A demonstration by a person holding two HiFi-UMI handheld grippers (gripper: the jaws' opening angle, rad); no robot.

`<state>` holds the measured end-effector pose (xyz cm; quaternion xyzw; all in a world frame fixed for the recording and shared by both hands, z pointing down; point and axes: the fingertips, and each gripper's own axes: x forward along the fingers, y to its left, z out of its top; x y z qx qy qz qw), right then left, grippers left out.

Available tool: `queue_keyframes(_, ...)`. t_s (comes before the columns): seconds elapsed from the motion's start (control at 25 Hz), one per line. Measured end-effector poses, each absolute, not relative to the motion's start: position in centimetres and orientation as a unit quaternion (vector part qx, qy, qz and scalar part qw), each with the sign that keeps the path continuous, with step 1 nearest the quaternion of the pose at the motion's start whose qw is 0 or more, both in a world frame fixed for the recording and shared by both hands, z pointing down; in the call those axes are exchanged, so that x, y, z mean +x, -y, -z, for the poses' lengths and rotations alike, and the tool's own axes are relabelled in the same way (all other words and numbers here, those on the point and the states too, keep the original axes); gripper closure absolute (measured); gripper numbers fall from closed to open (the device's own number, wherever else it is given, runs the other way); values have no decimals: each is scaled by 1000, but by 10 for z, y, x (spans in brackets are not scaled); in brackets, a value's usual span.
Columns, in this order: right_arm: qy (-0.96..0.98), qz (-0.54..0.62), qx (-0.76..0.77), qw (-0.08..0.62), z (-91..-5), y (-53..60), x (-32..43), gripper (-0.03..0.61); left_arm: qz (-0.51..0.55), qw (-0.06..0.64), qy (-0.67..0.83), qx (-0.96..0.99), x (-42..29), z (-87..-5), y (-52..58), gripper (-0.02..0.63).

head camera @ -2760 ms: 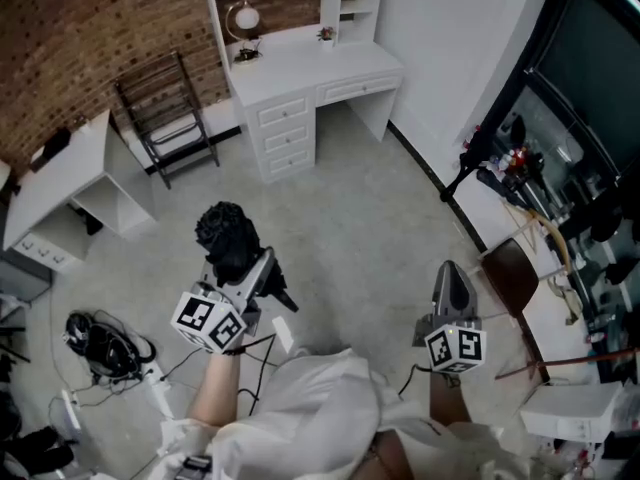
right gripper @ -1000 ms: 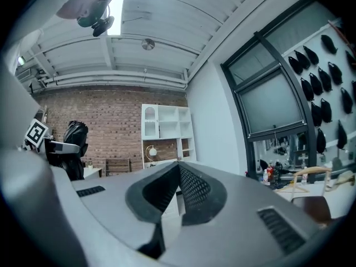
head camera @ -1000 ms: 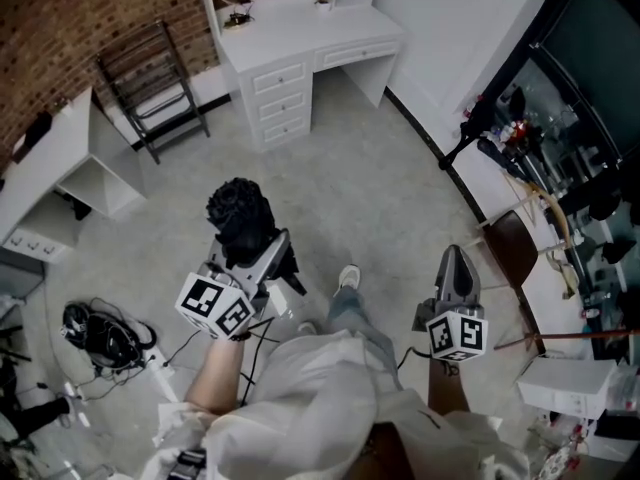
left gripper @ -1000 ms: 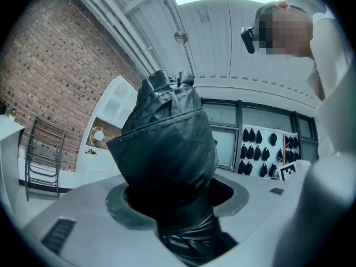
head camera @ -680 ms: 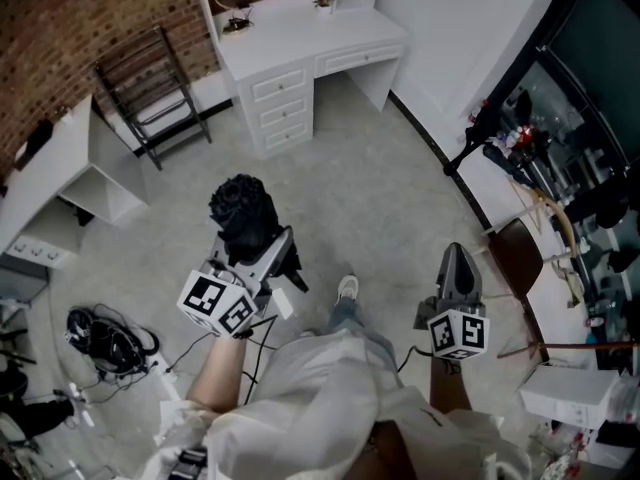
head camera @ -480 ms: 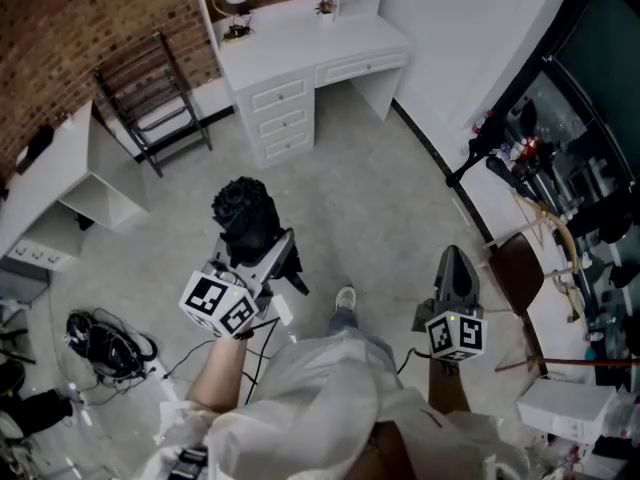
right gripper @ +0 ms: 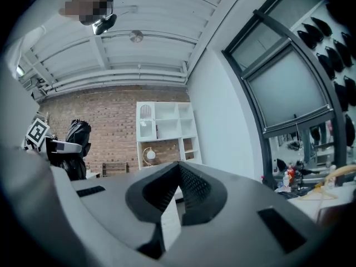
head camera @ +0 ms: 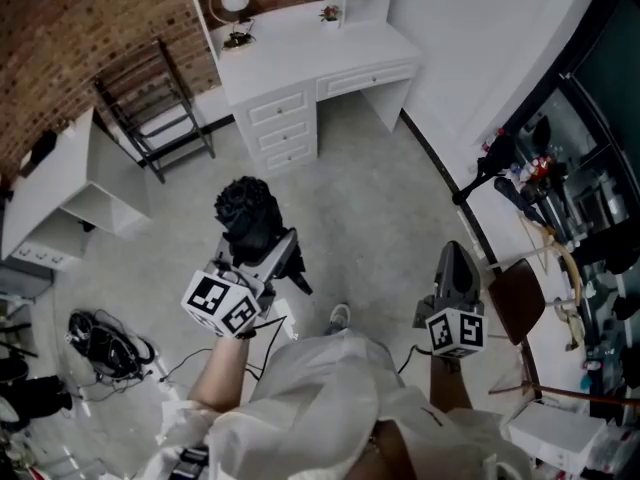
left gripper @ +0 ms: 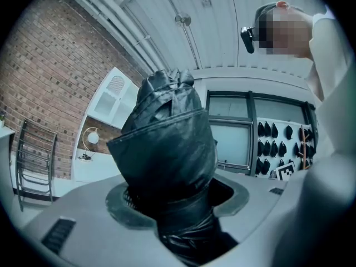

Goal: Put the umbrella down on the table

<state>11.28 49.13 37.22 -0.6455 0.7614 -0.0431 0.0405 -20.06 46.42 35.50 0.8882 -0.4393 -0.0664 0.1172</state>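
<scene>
A folded black umbrella stands bunched between the jaws of my left gripper, which is shut on it and held level over the floor. In the left gripper view the umbrella fills the gap of the left gripper and hides the pads. My right gripper hangs at the right with its jaws together and nothing in them; in its own view the right gripper tips meet. The white desk stands ahead against the brick wall.
A dark folding chair stands left of the desk, and a white side table further left. Black cables lie on the floor at the lower left. A brown chair and a cluttered rack line the right.
The room has slid down and right in the head view as I walk toward the desk. Both grippers keep their pose; the umbrella stays gripped.
</scene>
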Motion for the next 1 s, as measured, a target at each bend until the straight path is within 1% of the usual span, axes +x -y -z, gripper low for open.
queue_keyframes(0.48,-772,51,-632,49,-379,-424,154,560,66,115,460,878,-164,-354,-405,344)
queue_keyframes(1.0,-778,52,-624,45,-382,-367,149,560,64,120,449,883,-152,-359,-339,344)
